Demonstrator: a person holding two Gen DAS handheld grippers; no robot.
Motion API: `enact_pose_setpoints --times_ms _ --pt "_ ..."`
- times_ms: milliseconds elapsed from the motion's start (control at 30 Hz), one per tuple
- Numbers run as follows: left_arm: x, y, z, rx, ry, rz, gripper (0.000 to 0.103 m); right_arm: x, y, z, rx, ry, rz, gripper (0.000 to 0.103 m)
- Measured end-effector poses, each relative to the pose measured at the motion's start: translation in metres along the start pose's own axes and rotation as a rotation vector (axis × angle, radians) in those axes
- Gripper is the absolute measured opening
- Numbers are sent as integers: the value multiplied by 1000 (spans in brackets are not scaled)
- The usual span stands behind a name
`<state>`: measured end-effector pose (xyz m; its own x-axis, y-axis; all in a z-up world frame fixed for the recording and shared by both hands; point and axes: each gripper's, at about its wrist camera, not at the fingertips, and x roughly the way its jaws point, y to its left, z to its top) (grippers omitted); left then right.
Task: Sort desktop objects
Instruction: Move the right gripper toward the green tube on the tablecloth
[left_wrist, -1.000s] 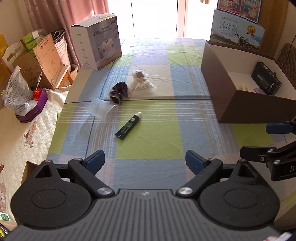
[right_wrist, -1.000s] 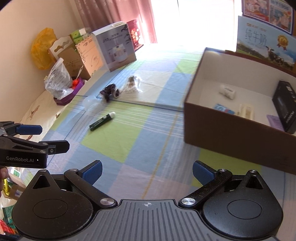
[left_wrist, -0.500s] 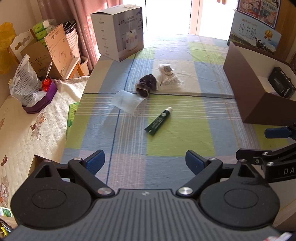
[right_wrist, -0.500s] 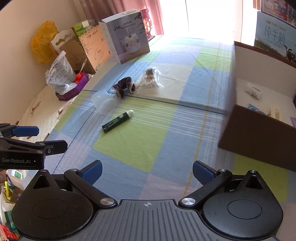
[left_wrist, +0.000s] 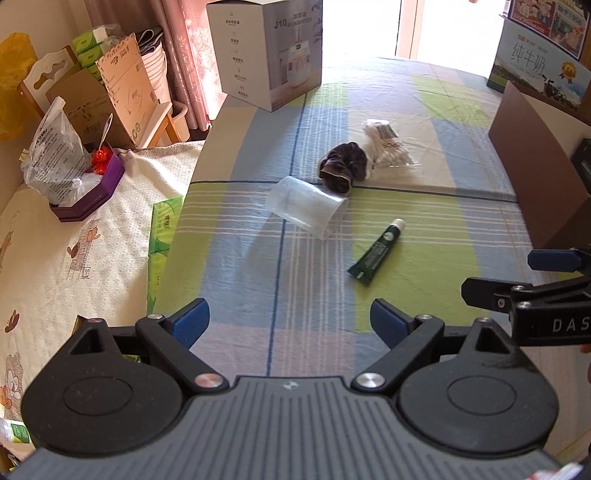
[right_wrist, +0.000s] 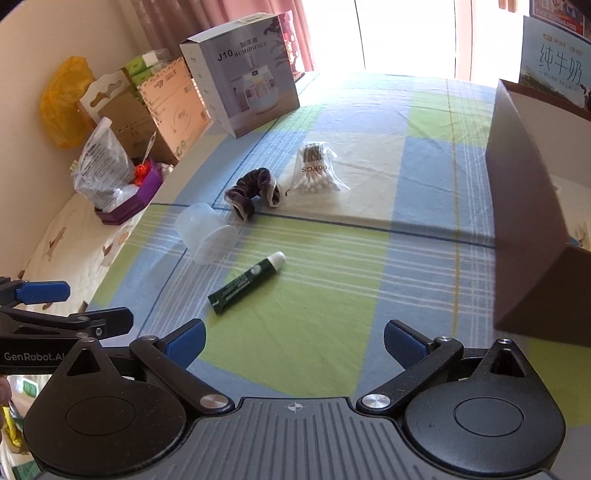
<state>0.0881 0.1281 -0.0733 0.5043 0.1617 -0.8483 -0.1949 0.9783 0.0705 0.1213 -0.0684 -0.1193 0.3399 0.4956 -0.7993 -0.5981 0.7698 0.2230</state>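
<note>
Checked-cloth surface (left_wrist: 424, 236): clear plastic cup (left_wrist: 306, 208) on its side, dark scrunchie (left_wrist: 341, 166) touching it, cotton-swab bag (left_wrist: 386, 146) beside, green tube (left_wrist: 376, 251) centre frame. Brown open box (right_wrist: 524, 229) right edge. Left claw (left_wrist: 290, 323) and right claw (right_wrist: 293, 343) both spread wide, empty, above bare cloth.

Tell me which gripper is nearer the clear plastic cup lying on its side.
Left, though only by a little. The left gripper sits open almost straight behind the clear plastic cup. The right gripper, also open, sits farther right, lined up more with the green tube.
</note>
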Motion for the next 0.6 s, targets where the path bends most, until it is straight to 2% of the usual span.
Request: enact_pose_setpoints --times_ms 100,200,367,467,600 --pt "11 6 7 -4 1 4 92 10 7 3 -14 -6 -11 97" --pt "21 11 14 -10 2 11 92 21 11 8 -14 -9 -17 87" --pt "35 18 22 -17 12 19 92 41 18 14 -15 1 -21 61" --pt "43 22 26 -24 18 24 92 52 21 16 -10 10 -19 53" --pt "51 26 31 -30 25 26 92 66 25 17 12 23 -10 47"
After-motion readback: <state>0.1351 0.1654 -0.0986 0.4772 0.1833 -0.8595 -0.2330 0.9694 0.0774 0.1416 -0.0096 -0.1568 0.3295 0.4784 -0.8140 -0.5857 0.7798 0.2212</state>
